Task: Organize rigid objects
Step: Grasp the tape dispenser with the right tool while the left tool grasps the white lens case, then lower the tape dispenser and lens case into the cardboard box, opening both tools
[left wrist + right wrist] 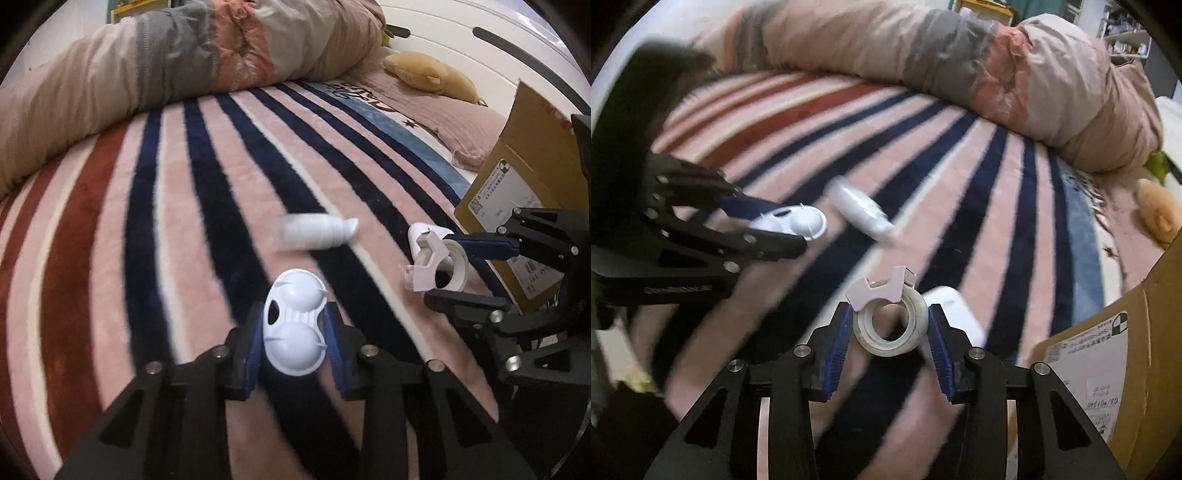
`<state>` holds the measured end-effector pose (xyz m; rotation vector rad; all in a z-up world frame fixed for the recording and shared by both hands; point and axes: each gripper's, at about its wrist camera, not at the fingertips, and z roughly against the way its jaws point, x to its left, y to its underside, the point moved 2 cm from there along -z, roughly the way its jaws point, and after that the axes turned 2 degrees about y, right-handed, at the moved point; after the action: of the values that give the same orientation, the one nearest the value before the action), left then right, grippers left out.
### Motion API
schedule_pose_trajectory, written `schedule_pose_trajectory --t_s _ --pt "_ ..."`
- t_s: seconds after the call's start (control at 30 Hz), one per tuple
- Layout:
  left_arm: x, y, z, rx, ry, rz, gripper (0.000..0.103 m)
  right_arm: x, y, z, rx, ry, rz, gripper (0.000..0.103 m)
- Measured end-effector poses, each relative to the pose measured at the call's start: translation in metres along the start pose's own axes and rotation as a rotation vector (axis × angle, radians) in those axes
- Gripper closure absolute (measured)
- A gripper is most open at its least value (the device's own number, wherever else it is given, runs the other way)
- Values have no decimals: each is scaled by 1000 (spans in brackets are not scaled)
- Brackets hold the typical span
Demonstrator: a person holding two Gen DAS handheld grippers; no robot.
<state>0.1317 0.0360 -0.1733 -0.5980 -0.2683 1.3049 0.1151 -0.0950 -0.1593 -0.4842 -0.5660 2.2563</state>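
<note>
While the left gripper (294, 334) clamps the white double-dome case (293, 326) on the striped blanket (110, 240), long axis running away from camera, the right gripper (891, 326) pinches the tape dispenser (890, 321), core hole facing camera. Only the right view shows the white bottle (862, 212) pointing near-right.

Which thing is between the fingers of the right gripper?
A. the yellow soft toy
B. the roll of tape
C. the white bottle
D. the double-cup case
B: in the right wrist view the right gripper has its blue pads on both sides of the roll of tape, while the white bottle lies apart on the striped blanket.
</note>
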Motion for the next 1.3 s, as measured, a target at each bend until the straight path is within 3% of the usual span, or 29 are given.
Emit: schedule_pose_trajectory --t_s 0.07,0.17,0.27,0.33,0.37,0.4,0.43,0.47,0.5,0.57,0.67,0.83,0.97,1.1,1.2,1.3 --pt "2 7 12 4 -1 8 74 5 -6 9 -2 -111 -17 66" --pt "6 17 19 28 -14 27 74 12 -10 5 75 -261 -34 66" --pt "10 28 11 55 -30 43 74 19 -5 -10 147 -252 -15 63" --pt "9 31 9 37 -30 48 70 22 -1 -18 172 -240 -8 44" --pt "7 32 9 33 -30 48 69 25 1 -20 168 -243 0 42" --pt "7 32 9 32 -36 47 69 27 1 -20 168 -248 10 42" --pt "6 32 8 34 -43 51 71 28 1 -20 166 -246 18 49" --pt "7 32 9 33 -48 58 74 30 0 -19 151 -234 31 61" --pt "7 32 11 33 -46 70 74 31 -1 -18 142 -217 47 66" --pt "5 32 16 32 -54 74 74 35 -3 -15 137 -194 70 66" --pt "0 26 41 -11 -64 69 74 38 -6 5 77 -226 69 66" --pt "-31 -10 114 -164 -31 31 74 32 -13 92 -114 -254 72 66" --pt "-91 -49 157 -250 25 -89 74 -15 -5 155 -230 -220 2 66" --pt "-165 -91 162 -256 147 -208 74 -84 20 192 -295 -77 -91 66" --pt "-219 -121 137 -213 153 -303 74 -135 43 195 -254 -28 -178 66" --pt "-253 -141 97 -119 169 -333 74 -171 59 176 -186 36 -222 66"
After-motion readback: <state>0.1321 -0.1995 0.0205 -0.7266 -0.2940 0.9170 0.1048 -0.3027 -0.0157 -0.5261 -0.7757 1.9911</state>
